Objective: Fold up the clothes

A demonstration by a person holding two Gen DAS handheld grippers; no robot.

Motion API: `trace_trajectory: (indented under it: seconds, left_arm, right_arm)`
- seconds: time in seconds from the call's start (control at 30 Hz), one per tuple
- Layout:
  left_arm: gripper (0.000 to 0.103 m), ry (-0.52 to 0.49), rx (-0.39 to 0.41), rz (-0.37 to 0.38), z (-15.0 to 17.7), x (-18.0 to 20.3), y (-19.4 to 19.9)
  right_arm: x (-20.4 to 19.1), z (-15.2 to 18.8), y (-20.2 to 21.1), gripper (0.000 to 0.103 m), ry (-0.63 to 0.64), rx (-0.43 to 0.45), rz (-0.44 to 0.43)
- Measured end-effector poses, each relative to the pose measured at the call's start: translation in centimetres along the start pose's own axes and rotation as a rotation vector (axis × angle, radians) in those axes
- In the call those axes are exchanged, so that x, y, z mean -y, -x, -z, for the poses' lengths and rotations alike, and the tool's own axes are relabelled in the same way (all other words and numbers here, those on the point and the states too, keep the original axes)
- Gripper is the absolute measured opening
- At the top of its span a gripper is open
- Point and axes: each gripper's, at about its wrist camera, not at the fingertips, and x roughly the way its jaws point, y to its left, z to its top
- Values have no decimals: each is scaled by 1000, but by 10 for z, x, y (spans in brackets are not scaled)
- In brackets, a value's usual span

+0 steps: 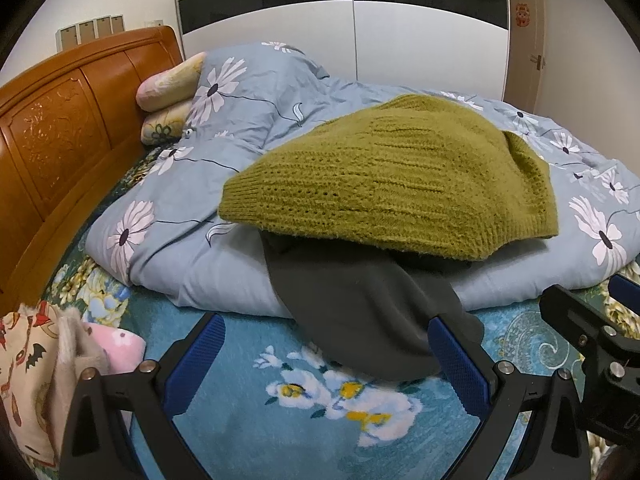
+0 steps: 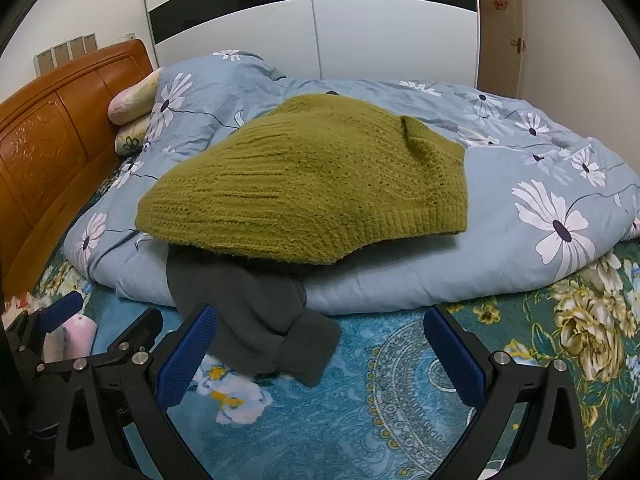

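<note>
- The left tongs (image 1: 334, 364) are spread wide over the blue floral bedspread (image 1: 248, 432), holding nothing; the right pad (image 1: 458, 364) sits just at the edge of the grey garment (image 1: 360, 312), though I cannot tell whether it touches.
- The right tongs (image 2: 322, 356) are also spread wide and hold nothing; the left pad (image 2: 188, 356) is beside the grey garment (image 2: 256, 320), contact unclear.
- A green sweater (image 1: 392, 184) lies on top of the bunched blue quilt (image 1: 248, 104), its ribbed hem toward the cameras.
- The grey garment comes out from under the sweater (image 2: 312, 184) and hangs down off the quilt (image 2: 520, 152) onto the bedspread (image 2: 400, 420), its end crumpled there.
- Pillows (image 1: 168, 88) are stacked against the wooden headboard (image 1: 60, 128) at left.
- A pile of light printed clothes (image 1: 44, 360) lies on the bed at the near left.
- A white wardrobe (image 2: 320, 32) with a black band stands behind the bed.
</note>
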Motion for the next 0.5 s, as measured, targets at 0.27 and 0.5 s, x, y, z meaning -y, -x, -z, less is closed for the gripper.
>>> trace_trajectory:
  seconds: [0.27, 0.5]
  left_arm:
    - [103, -12, 6, -8, 3, 3, 2]
    - [103, -19, 8, -14, 3, 2, 2]
  right_arm:
    - [-6, 1, 2, 103, 25, 6, -2]
    - [-7, 1, 2, 103, 29, 5, -4]
